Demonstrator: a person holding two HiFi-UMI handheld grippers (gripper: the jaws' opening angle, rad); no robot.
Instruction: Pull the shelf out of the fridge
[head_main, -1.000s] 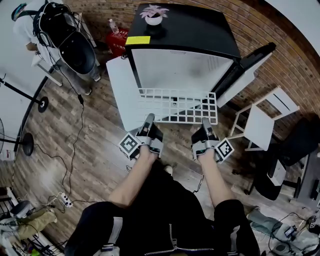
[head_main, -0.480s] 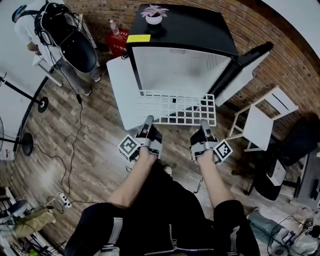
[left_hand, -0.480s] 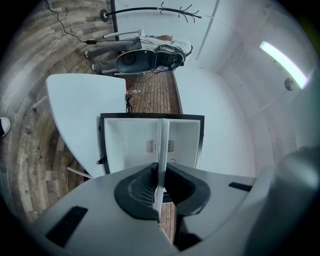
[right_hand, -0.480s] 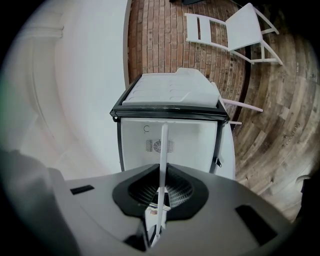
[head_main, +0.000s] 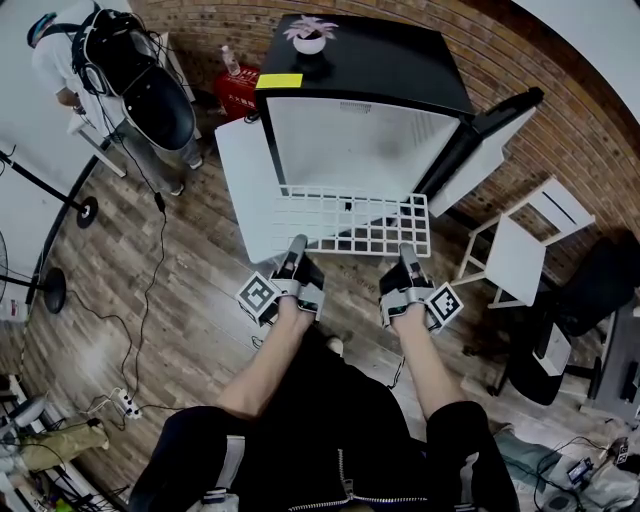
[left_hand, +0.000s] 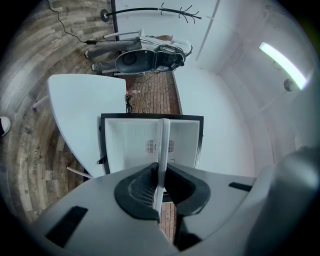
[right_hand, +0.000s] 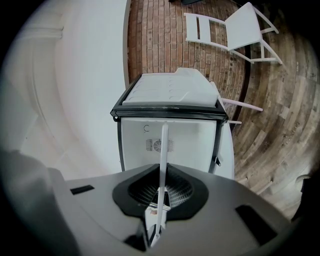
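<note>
While the pull is partway through, shelf: a white wire grid, lying level, most of it out in front of the fridge, its rear edge at the fridge's open mouth. I cannot tell whether that edge rests on the rails inside.
Left gripper: jaws nearly together, pinching the shelf's front edge, on the side farthest from the fridge and towards its left corner. In the left gripper view the grid runs edge-on as a thin white bar from between the pads into the fridge cavity.
Right gripper: jaws likewise nearly closed, clamped on the same front edge towards the right corner, with the wire plainly between the pads.
Step in hand: drawing the shelf straight out, away from the fridge.
How to do it well: draw both grippers back evenly and level, so the grid does not skew or jam against the fridge walls. Be ready to take its whole weight once the rear edge clears, as the back will likely want to drop.
Fridge door: swung wide open at the fridge's right, clear of the shelf's path.
Potted plant: on top of the fridge, well apart from the work.
</note>
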